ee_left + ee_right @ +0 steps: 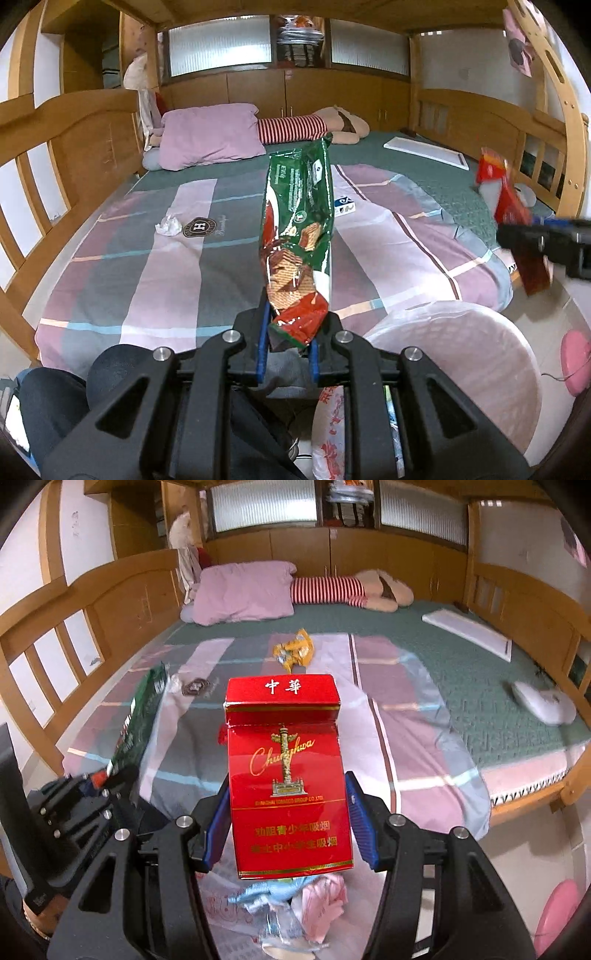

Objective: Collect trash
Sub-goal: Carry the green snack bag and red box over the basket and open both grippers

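Behind the cigarette pack (288, 775), only the right wrist view shows a yellow wrapper (294, 651).

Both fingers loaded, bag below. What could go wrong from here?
1. The long green crinkled snack wrapper is pinched only at its bottom end by the left gripper; it towers above and could flop or snag outside the bin.
2. The red cardboard cigarette box sits between the right gripper's blue pads with its flip lid ajar; a loose hold might let it tilt out.
3. The yellow crumpled wrapper and white tissue wad on the bed could get missed.
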Demonstrator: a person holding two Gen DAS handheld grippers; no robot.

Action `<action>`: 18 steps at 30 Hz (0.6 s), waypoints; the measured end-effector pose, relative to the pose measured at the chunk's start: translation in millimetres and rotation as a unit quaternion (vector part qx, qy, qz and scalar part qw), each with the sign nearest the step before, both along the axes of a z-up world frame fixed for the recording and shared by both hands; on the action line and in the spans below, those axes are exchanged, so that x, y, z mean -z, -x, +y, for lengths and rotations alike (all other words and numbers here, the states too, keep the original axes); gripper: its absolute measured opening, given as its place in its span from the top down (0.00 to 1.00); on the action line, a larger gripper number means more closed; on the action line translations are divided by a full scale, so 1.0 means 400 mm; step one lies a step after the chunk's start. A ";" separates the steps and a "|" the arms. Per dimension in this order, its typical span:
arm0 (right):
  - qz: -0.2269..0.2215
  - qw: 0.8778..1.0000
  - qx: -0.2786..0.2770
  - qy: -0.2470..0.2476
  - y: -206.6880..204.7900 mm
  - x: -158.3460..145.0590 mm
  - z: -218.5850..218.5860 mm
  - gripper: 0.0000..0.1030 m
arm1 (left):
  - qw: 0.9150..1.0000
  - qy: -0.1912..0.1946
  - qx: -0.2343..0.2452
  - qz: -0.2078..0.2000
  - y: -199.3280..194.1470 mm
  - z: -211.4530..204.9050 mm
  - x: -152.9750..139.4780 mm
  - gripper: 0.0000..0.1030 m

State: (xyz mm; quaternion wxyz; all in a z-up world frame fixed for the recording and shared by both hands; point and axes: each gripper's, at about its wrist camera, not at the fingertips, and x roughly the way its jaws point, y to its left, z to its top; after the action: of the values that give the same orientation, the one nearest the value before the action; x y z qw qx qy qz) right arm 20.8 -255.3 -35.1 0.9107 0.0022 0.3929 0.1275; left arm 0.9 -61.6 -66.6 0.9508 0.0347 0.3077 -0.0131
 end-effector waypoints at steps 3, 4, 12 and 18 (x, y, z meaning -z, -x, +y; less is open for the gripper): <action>0.039 0.999 0.007 0.028 0.015 0.071 -0.011 0.45 | 1.000 0.000 0.003 0.004 0.000 -0.004 0.004 0.83; 0.053 0.998 0.009 0.038 0.018 0.095 -0.014 0.45 | 1.000 0.000 0.003 0.005 -0.001 -0.006 0.005 0.83; 0.117 0.992 0.038 0.003 0.003 0.145 -0.056 0.24 | 1.000 -0.001 0.019 0.022 -0.010 -0.027 0.023 0.83; 0.061 0.993 0.096 -0.022 0.022 0.083 -0.113 0.24 | 0.999 0.002 0.034 0.026 -0.011 -0.036 0.030 0.83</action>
State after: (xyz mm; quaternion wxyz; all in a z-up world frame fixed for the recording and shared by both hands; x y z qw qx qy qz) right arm 11.9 -300.6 -68.4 0.8926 0.0681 0.4431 0.0479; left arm 5.5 -75.9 -78.5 0.9415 0.0431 0.3309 -0.0474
